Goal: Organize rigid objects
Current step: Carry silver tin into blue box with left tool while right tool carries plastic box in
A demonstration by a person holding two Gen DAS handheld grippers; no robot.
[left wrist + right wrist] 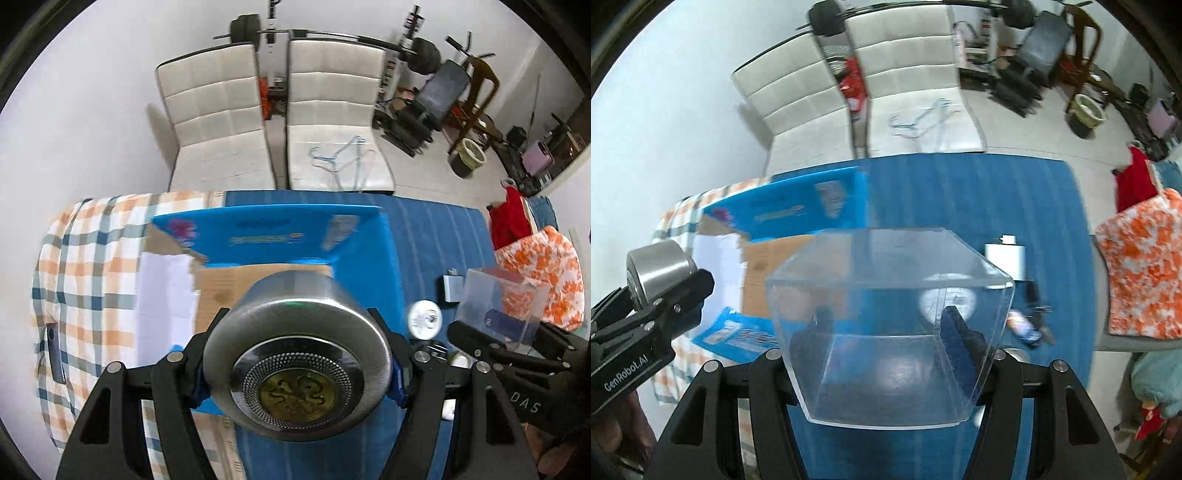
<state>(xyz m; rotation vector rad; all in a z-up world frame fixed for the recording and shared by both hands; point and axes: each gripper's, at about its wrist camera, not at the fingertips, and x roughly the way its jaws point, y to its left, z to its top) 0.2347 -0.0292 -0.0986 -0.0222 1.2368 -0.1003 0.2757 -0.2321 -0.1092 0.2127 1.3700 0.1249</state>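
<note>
my left gripper (297, 369) pinches a round steel tin (295, 350) from both sides, above the blue box (295, 232). my right gripper (886, 325) clamps a clear plastic box (886, 325) over the blue cloth (979, 192). i read "genrobot.ai" on the left one.
</note>
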